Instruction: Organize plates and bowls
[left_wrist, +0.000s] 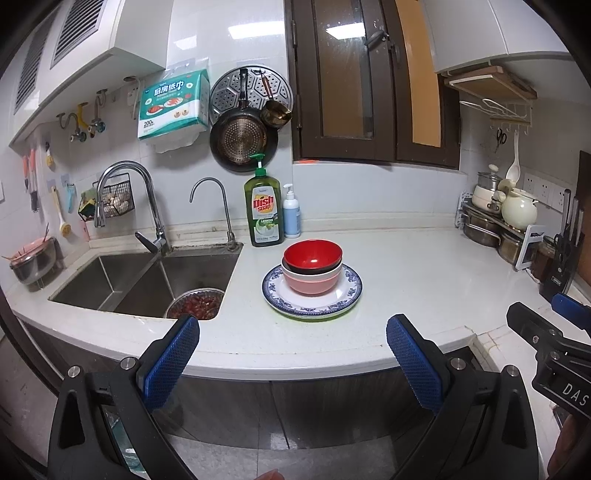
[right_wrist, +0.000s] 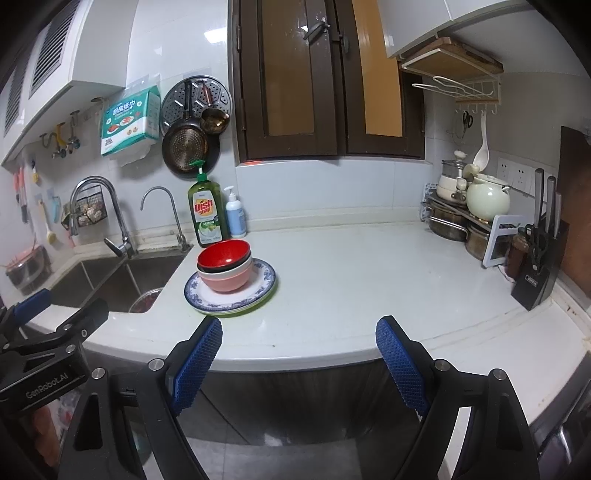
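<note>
Stack: your bowls (left_wrist: 312, 271) sit nested, red one on top, on the plates (left_wrist: 312, 295), all on the counter (left_wrist: 424, 280) near its front edge, just beside the sink's (left_wrist: 147, 280) right rim.
Handling: expect hard, glazed, slippery and breakable ware; the whole pile looks heavy for one grip.
Hold: take a bowl by its rim wall, or pinch the plates at the overhanging edge, one gripper on each side.
Left gripper (left_wrist: 291, 354): your jaws stand wide apart, empty, off the counter's front edge.
Right gripper (right_wrist: 299, 354): jaws likewise wide apart, holding and touching nothing.
</note>
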